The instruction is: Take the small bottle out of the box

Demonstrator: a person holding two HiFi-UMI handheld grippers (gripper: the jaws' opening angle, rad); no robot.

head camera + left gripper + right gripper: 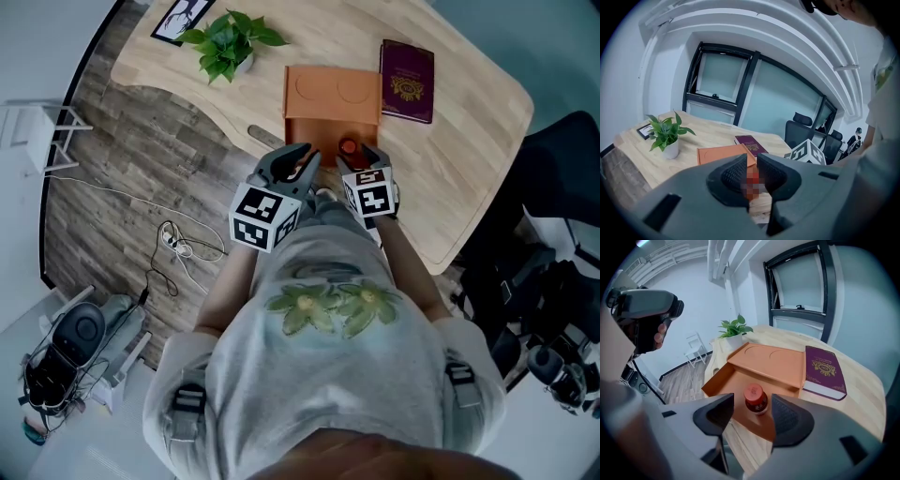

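A small bottle (349,147) with a red cap stands upright in the open tray of an orange box (319,127), near the table's front edge. In the right gripper view the bottle (755,398) shows just beyond my right gripper (752,412), which is open, its pads to either side and not touching it. From the head view my right gripper (364,156) hovers at the tray's near end. My left gripper (300,161) is beside it on the left, over the tray's near corner. Its jaws (751,176) stand together with only a thin slit and hold nothing.
The box's flat lid (773,363) lies behind the tray. A maroon book (407,81) lies to its right. A potted plant (225,42) and a photo frame (183,17) stand at the table's far left. Office chairs (801,127) stand beyond the table.
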